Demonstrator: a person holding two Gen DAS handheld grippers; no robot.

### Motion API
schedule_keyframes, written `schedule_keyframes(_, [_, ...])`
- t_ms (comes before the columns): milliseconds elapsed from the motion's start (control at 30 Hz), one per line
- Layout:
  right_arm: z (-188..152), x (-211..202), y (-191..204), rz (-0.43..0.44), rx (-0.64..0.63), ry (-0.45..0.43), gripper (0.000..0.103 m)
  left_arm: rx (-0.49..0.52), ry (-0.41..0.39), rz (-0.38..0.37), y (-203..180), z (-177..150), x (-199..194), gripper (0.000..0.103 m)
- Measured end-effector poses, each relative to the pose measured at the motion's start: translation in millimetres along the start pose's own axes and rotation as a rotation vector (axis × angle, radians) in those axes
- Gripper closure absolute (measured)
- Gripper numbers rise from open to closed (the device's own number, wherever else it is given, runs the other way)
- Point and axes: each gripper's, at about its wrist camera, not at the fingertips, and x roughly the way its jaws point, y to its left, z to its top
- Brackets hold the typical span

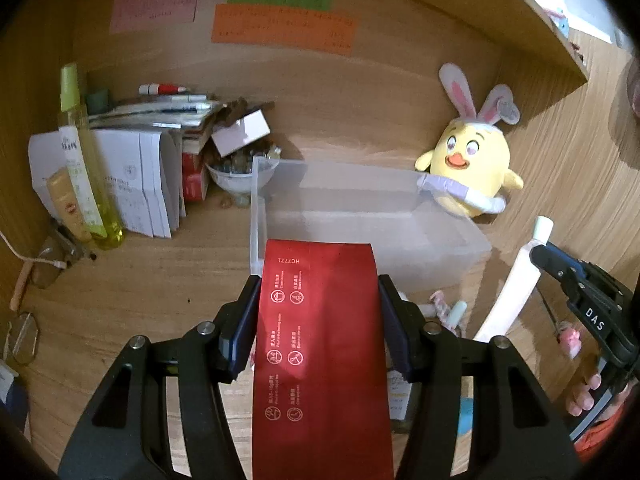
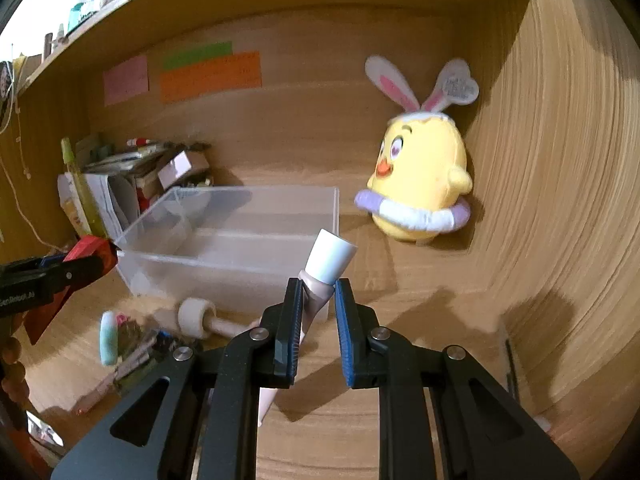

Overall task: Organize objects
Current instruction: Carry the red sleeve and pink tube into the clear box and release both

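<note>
My left gripper point(image 1: 319, 284) is shut on a red packet point(image 1: 320, 344) printed with white icons, its pads pressing both long sides. The packet's far end hangs over the near wall of a clear plastic box point(image 1: 256, 208) that has nothing in it. In the right wrist view, my right gripper point(image 2: 318, 284) is shut on a pale tube point(image 2: 320, 292) with a white cap point(image 2: 334, 256), which tilts up toward the box point(image 2: 200, 272). The left wrist view shows that gripper point(image 1: 560, 268) and its tube point(image 1: 516, 280) at the right. The left gripper point(image 2: 60, 268) and packet point(image 2: 86, 250) show at the left of the right wrist view.
A yellow plush chick point(image 2: 420, 184) leans in the back right corner. Papers point(image 1: 140, 176), a green bottle point(image 1: 80, 152) and a bowl of stones point(image 1: 240, 172) crowd the back left. Small items, including a white roller point(image 2: 196, 316), lie before the box. Glasses point(image 1: 24, 336) sit at the far left.
</note>
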Motion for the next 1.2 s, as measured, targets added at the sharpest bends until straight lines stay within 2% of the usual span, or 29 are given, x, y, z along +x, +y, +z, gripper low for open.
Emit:
schedule_keyframes(433, [34.6, -3.9, 14.0, 0.026, -0.042, -0.099, 0.088, -0.018, -0.061, 0.0, -1.2, 27.4, -0.6, 0.047])
schedule_keyframes(833, [71.8, 14.4, 22.9, 0.053, -0.059, -0.153, 0.088, -0.024, -0.079, 0.027, 1.3, 58.3, 21.0, 0.047])
schedule_keyframes(1067, [88.0, 33.5, 24.5, 0.06, -0.056, -0.16, 0.088, -0.025, -0.086, 0.045, 4.0, 74.4, 32.2, 0.047])
schedule_keyframes(1200, [89.5, 53.1, 24.8, 0.059, -0.049, -0.131, 0.088, -0.031, -0.08, 0.054, 5.5, 82.6, 43.6, 0.047])
